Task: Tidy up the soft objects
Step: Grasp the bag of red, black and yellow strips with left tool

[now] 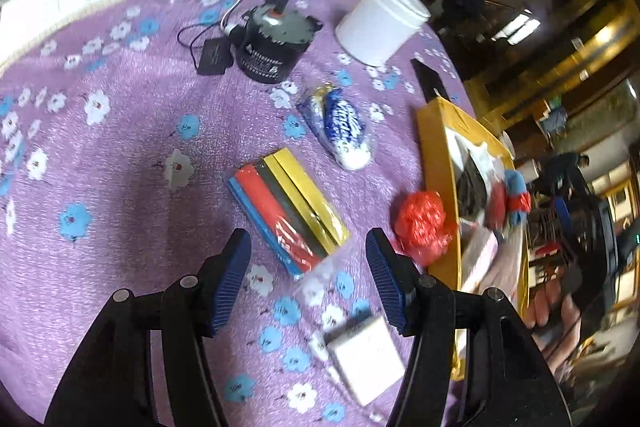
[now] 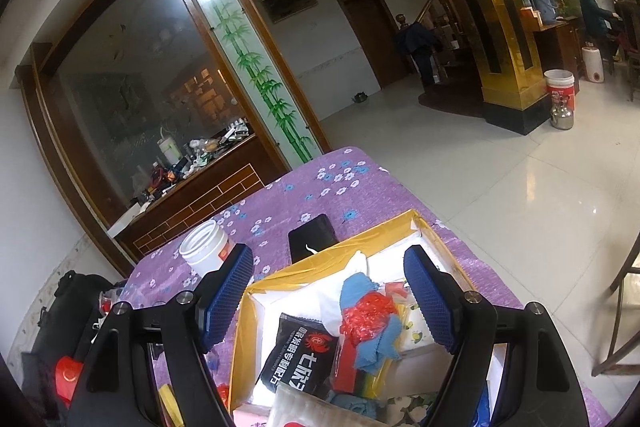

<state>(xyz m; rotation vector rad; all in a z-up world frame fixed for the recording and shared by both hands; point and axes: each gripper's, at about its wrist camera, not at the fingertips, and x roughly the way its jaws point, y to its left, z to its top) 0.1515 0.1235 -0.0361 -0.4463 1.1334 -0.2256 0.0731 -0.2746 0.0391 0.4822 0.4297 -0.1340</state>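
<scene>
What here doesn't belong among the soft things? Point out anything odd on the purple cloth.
The black motor with its loose wires sits mid-cloth beside a white tub; both are hard, not soft. A red mesh ball lies against the outside of the yellow box rather than in it. Nothing looks spilled or broken.

Strips pack (image 1: 286, 213) left of box (image 1: 440, 195) (tub (image 1: 380, 21) behind).
</scene>
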